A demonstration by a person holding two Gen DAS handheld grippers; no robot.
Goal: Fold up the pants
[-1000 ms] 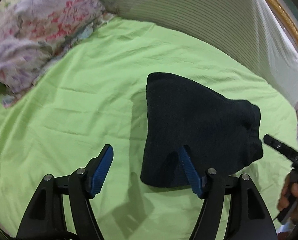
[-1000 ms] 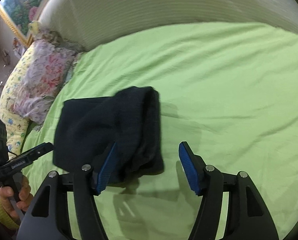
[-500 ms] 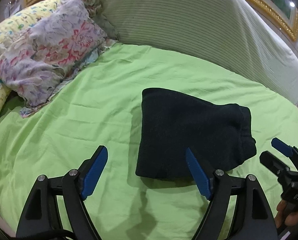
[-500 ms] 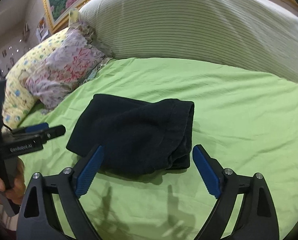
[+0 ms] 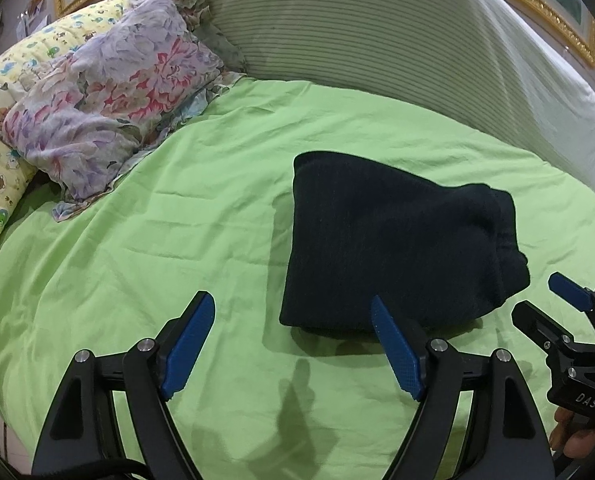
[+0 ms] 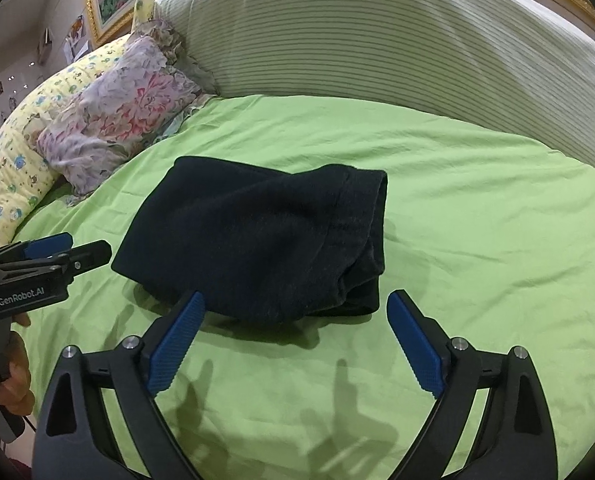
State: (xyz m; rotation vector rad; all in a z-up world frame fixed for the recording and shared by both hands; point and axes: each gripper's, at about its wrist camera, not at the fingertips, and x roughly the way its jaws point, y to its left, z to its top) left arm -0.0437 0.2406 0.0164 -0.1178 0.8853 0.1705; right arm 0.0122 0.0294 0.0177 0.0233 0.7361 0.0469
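Your dark navy knitted pants (image 5: 393,240), folded into a thick squarish bundle, lay flat on the wrinkled lime-green bedsheet (image 5: 157,240), with the layered open edges on the side nearer your right hand. Your left gripper (image 5: 293,344) hung above the sheet just short of the bundle's near-left corner: its right blue pad overlapped the bundle's near edge in the left wrist view, while its left pad stood over bare sheet. Its jaws had just been opening and stood wide apart, with nothing between them. Your right gripper (image 6: 295,332) hovered before the bundle's near edge, the bundle lying just beyond its fingertips (image 6: 189,312) and slightly to their left. Its jaws too had just been opening and stood spread wide, gripping nothing; only green sheet and shadows showed between them. A floral ruffled pillow (image 5: 105,92) and a striped pale bolster (image 6: 377,32) lay well apart from the pants
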